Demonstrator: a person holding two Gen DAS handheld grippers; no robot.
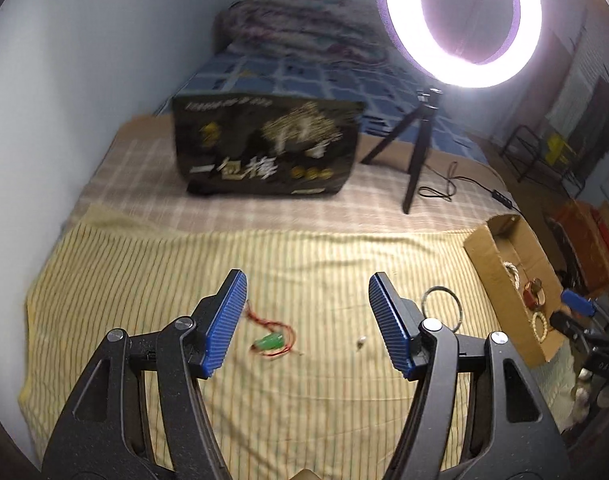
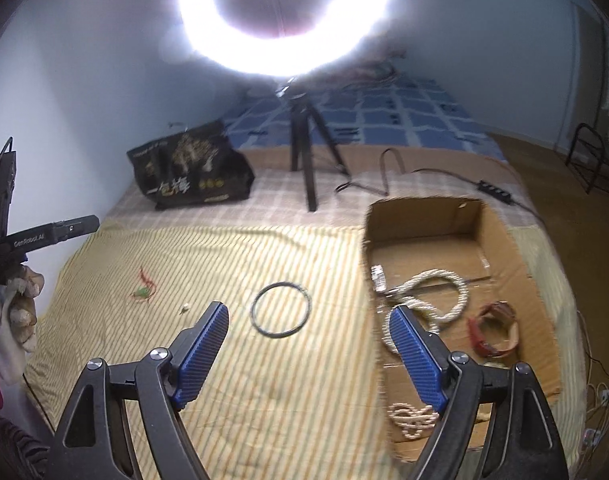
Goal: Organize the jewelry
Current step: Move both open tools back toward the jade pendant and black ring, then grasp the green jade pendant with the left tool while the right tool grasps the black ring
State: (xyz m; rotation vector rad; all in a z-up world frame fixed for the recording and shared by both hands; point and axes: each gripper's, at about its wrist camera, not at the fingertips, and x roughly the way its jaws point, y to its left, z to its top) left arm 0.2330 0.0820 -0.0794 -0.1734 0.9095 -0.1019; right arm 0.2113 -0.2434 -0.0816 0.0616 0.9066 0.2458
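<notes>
Your left gripper hung with jaws wide apart and empty over the striped cloth; your right gripper was just as open, holding nothing. The jade charm on its red cord lay between the left fingers, toward eight o'clock of centre. It looked light and hard, likely slippery; the limp cord would probably drag, so pinching the stone itself seemed safer. The bangle lay at twelve o'clock from your right jaws, stiff and thin: best taken across its rim. A tiny bead sat at ten o'clock, hard to grasp. The box at two o'clock already held a rope, bracelet and beads.
</notes>
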